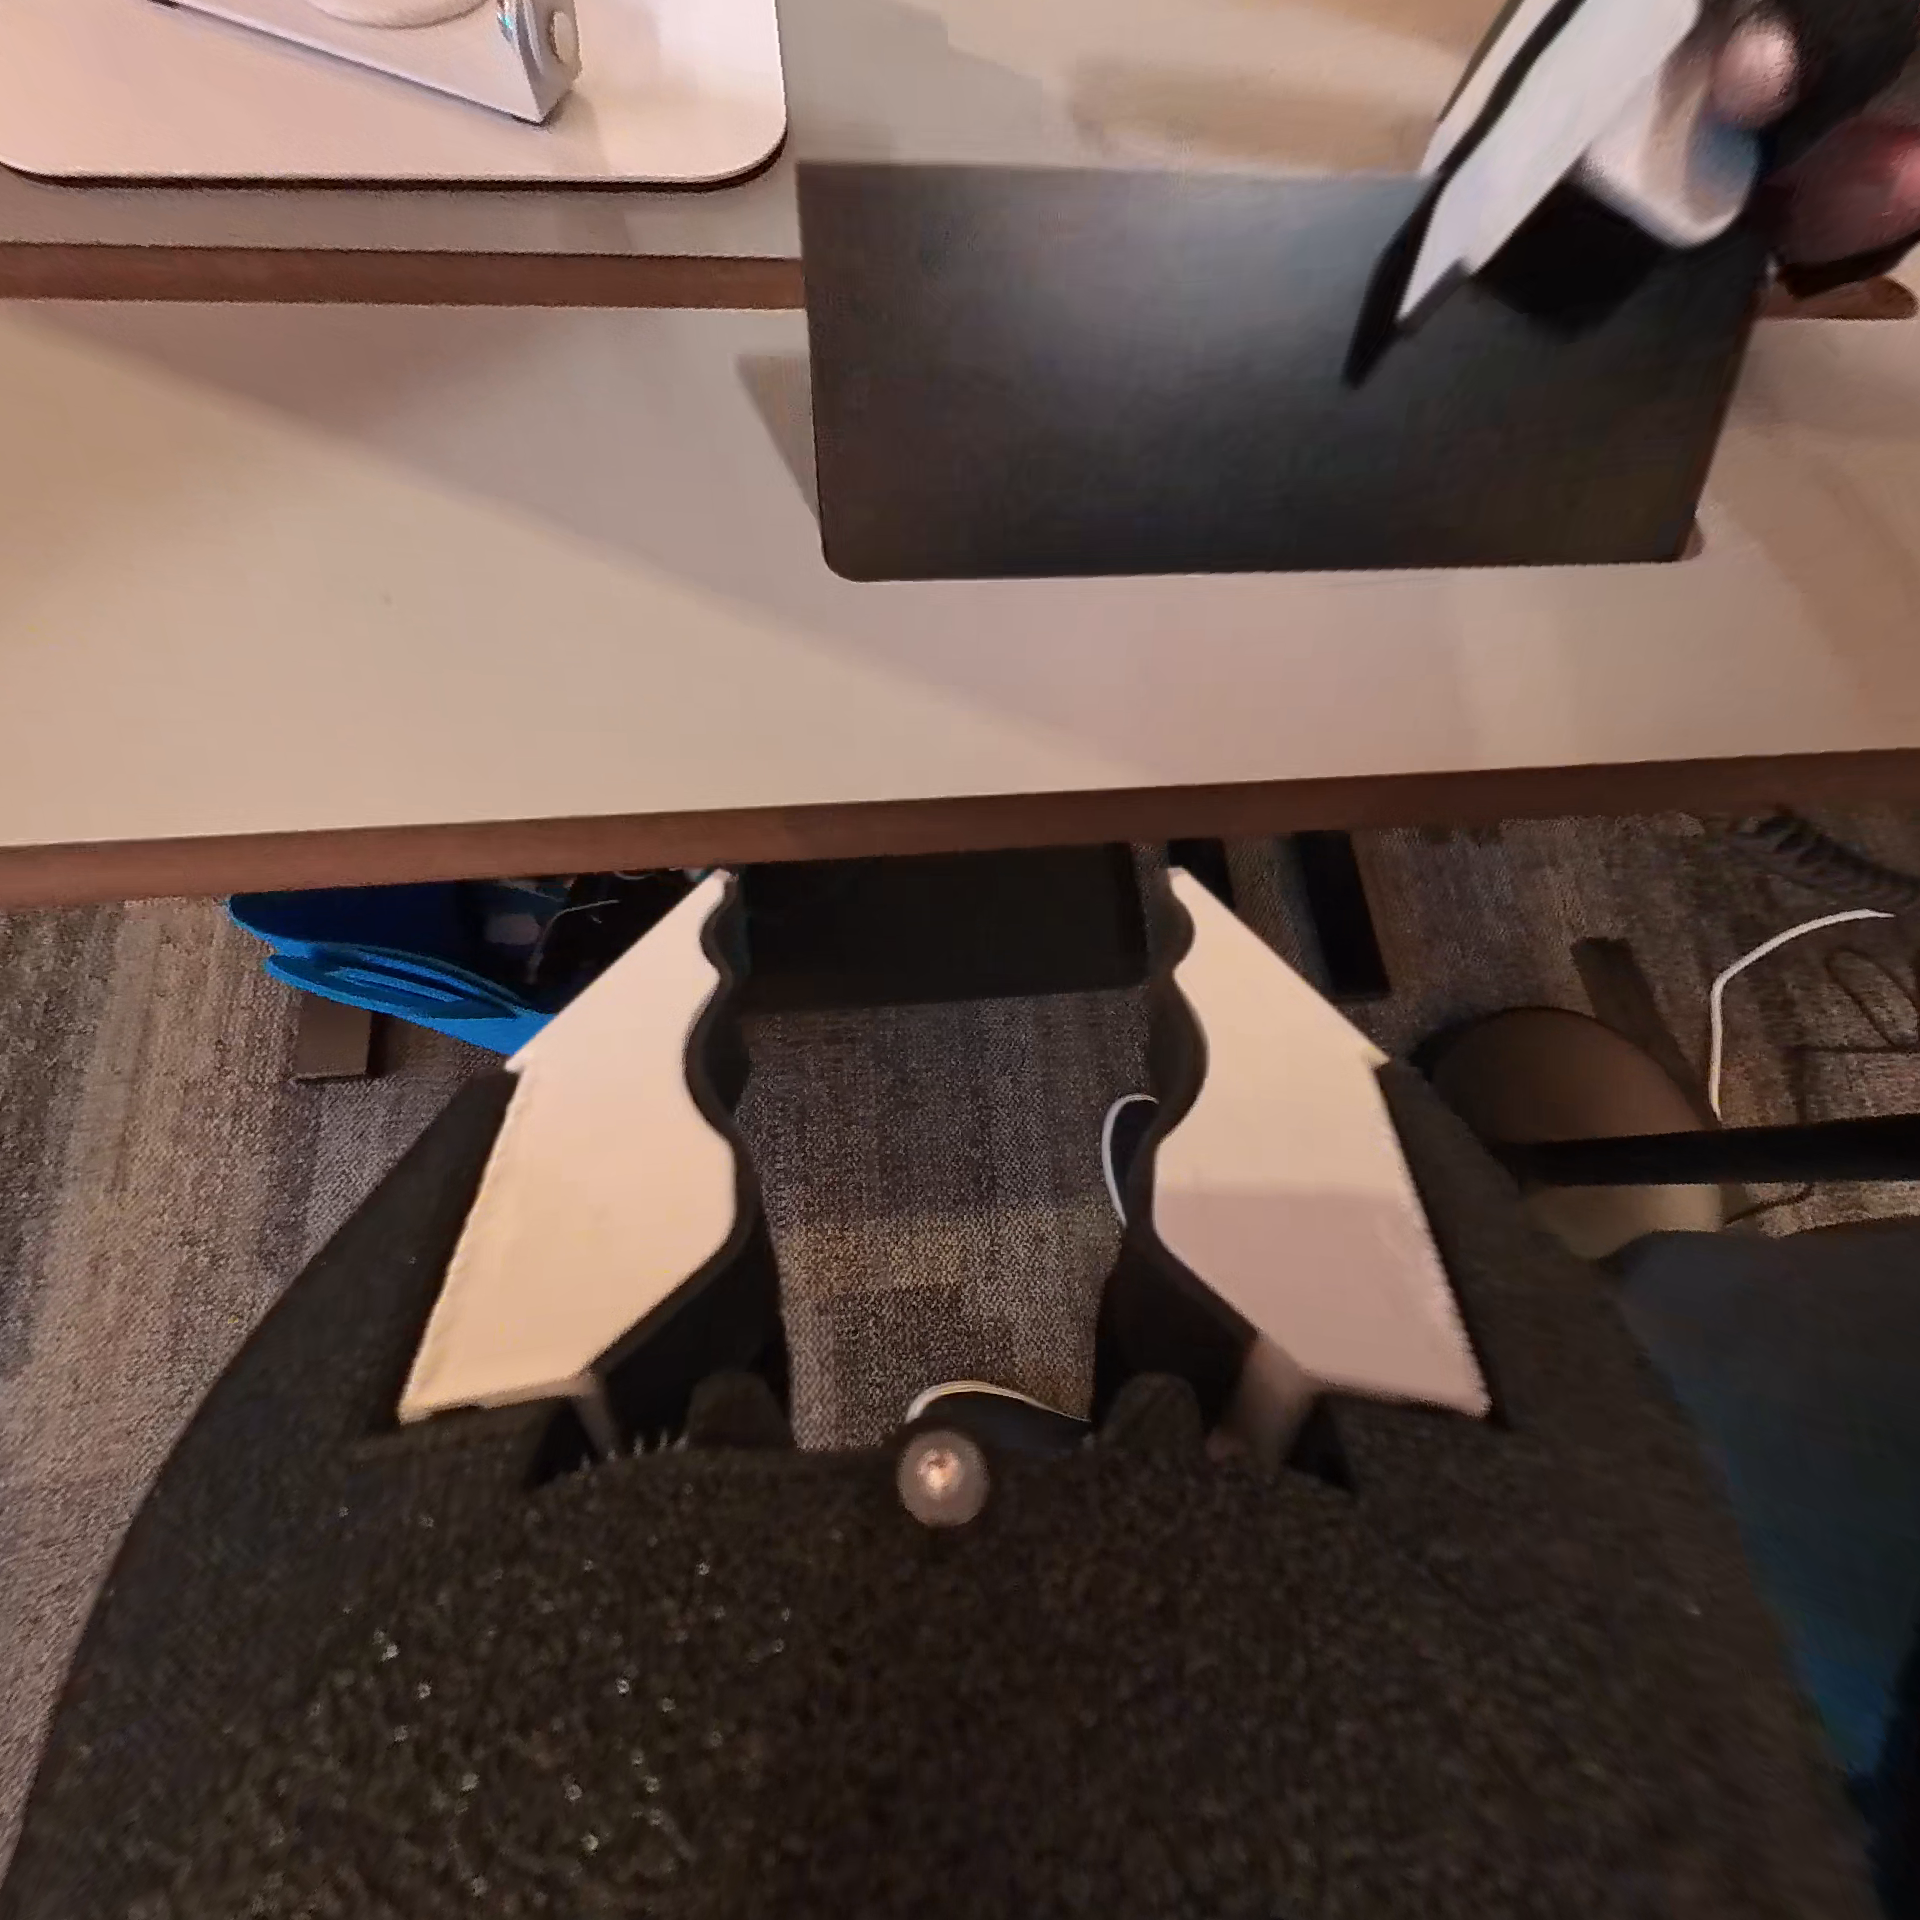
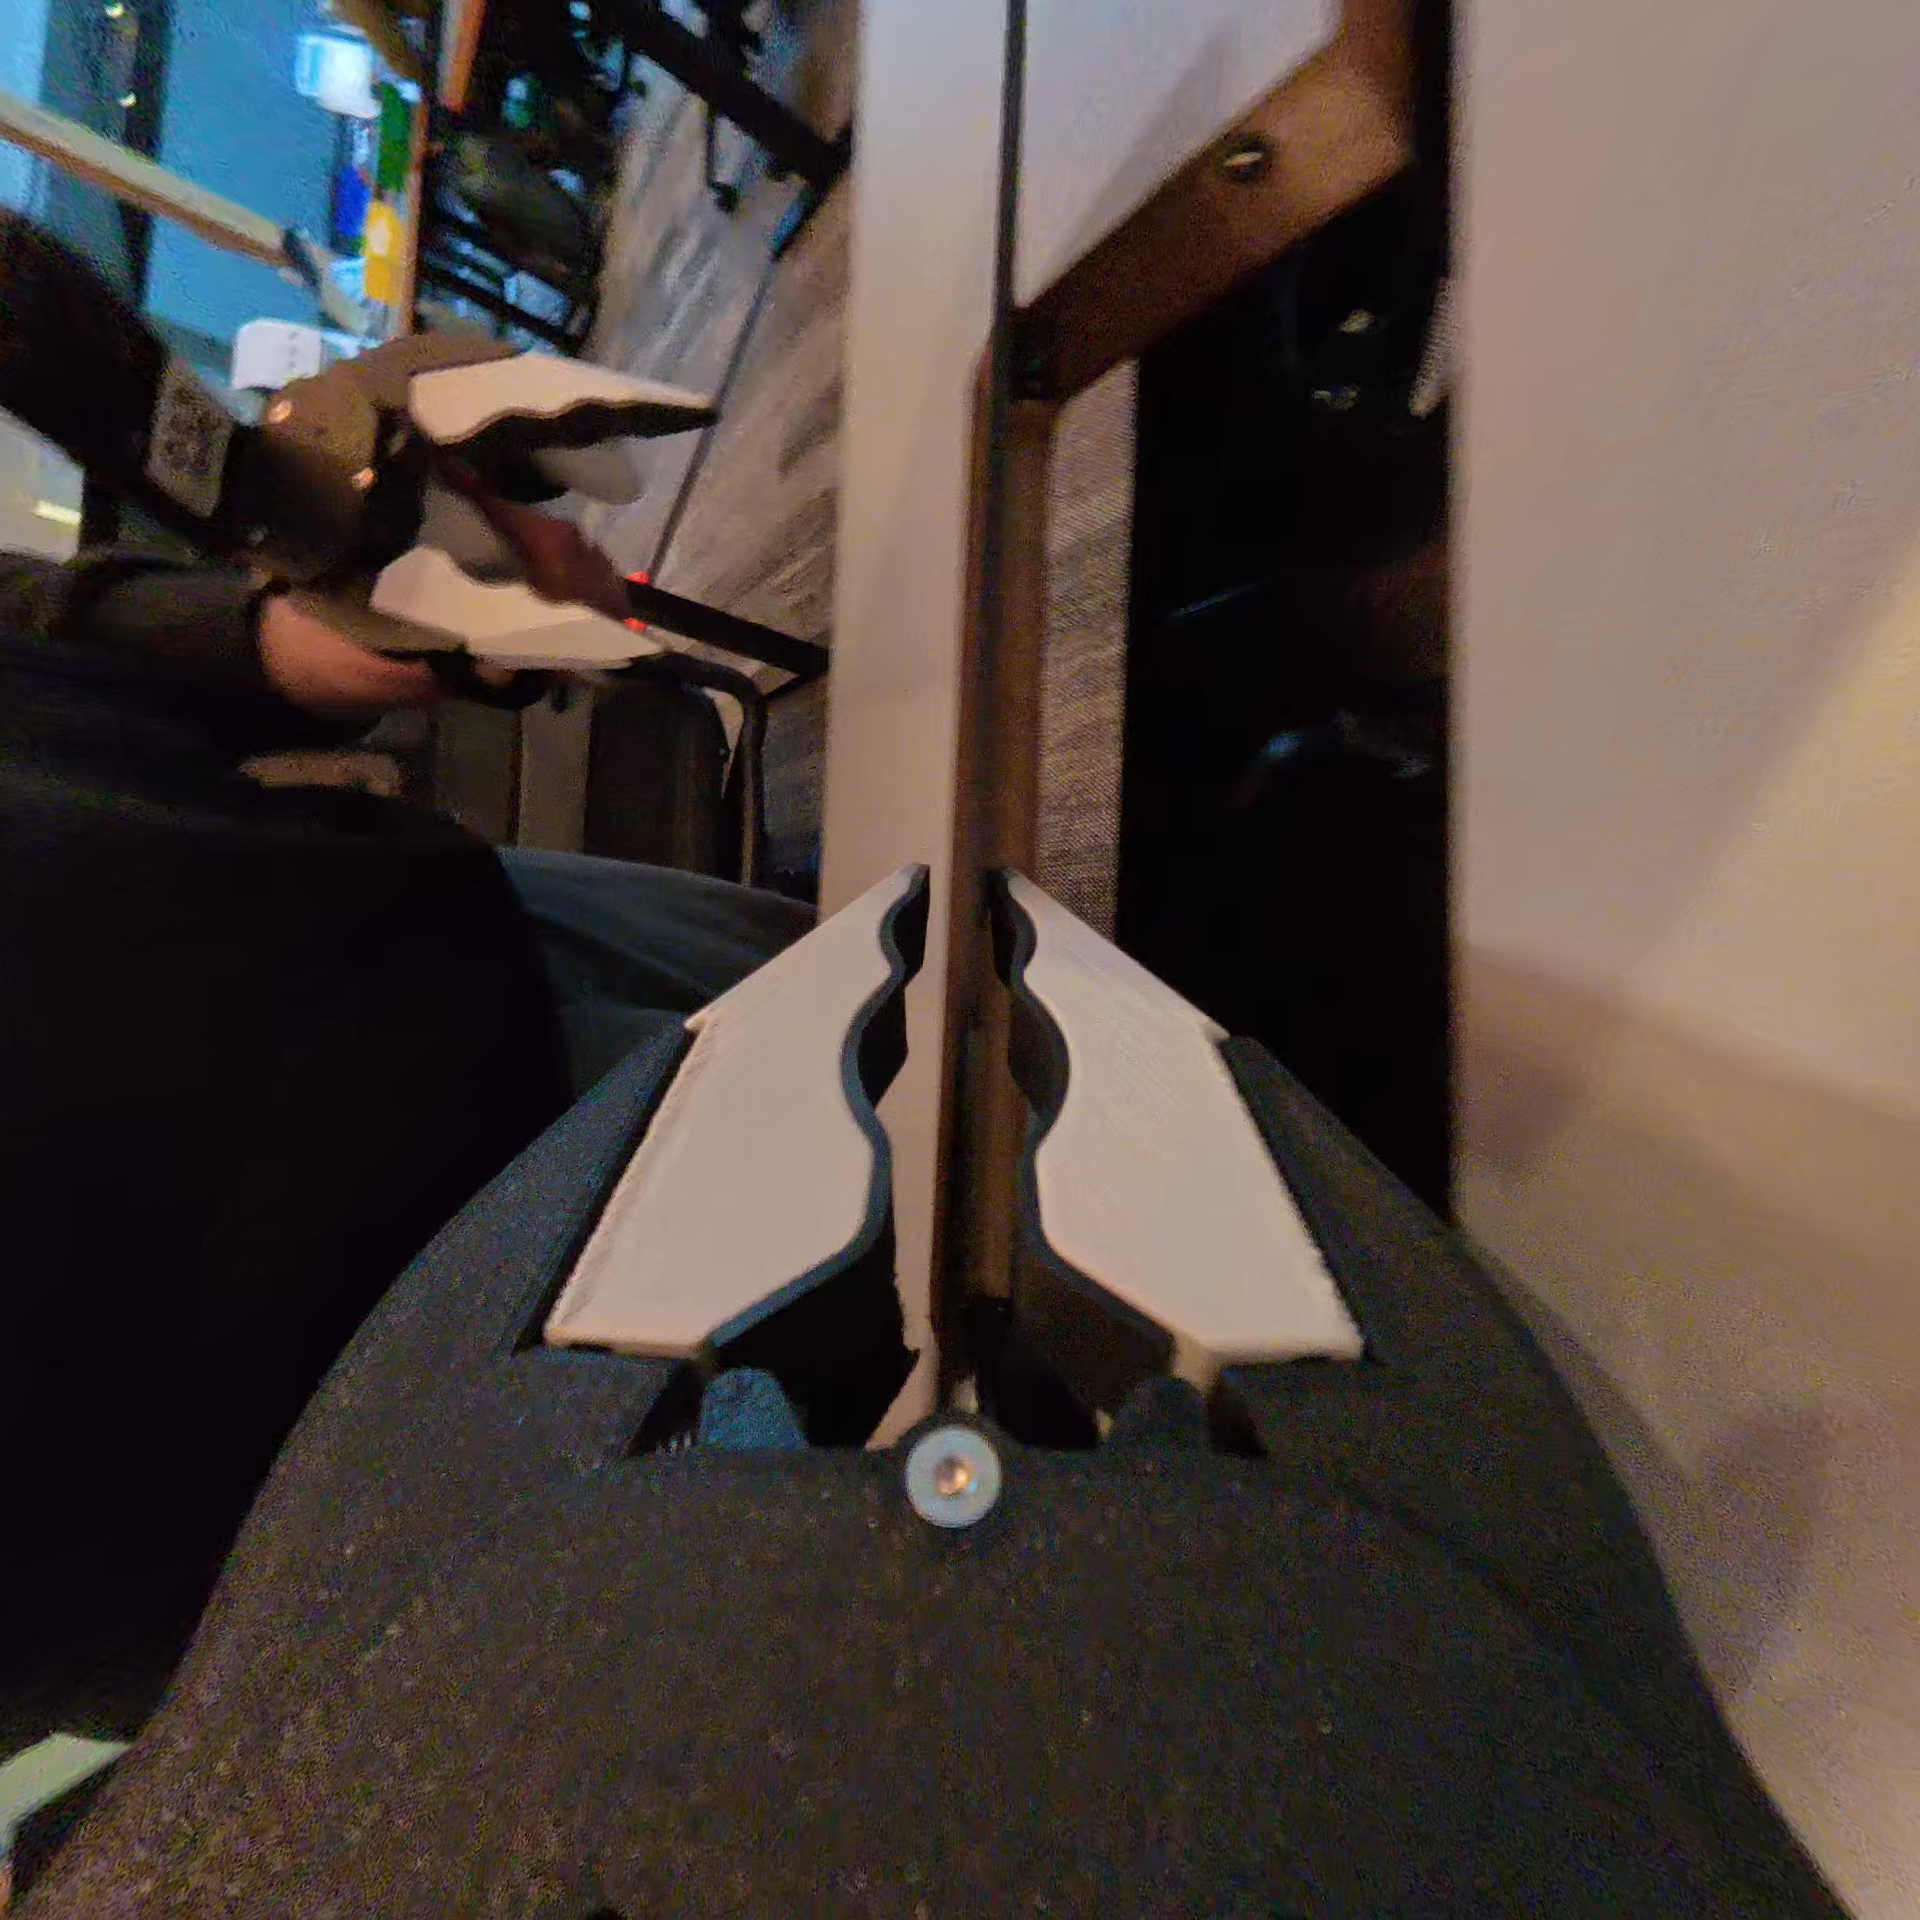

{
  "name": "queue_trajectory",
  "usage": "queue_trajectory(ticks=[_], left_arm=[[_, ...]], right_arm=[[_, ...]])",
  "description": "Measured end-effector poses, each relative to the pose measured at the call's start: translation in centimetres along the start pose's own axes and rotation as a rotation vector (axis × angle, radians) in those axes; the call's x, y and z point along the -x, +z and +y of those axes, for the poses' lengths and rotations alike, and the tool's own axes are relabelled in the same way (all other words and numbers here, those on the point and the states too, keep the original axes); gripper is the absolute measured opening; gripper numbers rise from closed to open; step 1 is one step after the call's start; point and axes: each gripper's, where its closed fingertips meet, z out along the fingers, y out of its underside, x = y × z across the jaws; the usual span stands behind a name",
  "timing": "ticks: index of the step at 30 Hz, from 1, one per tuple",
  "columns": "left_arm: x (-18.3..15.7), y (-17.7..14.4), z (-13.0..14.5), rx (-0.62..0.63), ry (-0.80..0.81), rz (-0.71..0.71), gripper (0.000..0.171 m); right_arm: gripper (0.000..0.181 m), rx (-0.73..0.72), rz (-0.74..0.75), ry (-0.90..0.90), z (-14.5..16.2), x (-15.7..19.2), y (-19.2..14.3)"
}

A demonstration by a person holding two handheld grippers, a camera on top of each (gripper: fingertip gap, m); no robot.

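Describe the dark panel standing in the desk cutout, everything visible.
The dark panel is a thin flat rectangle, matte black on the face toward the left wrist view, with rounded lower corners. It stands near upright, its lower edge in the rectangular cutout of the white desk. Edge-on, its other face looks white. The right gripper pinches its upper edge; nothing else visibly touches it.
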Motion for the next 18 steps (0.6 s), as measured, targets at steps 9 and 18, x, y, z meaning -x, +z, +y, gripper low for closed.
queue_trajectory(ticks=[9,18], left_arm=[[0.3,-1.1,-1.2,-0.024,0.017,0.011,0.075],[-1.3,0.5,-4.2,-0.036,0.136,0.074,0.076]], right_arm=[[0.041,0.145,0.287,-0.317,2.5,4.2,3.6],[0.045,-0.039,0.411,-0.288,1.8,6.8,1.9]])
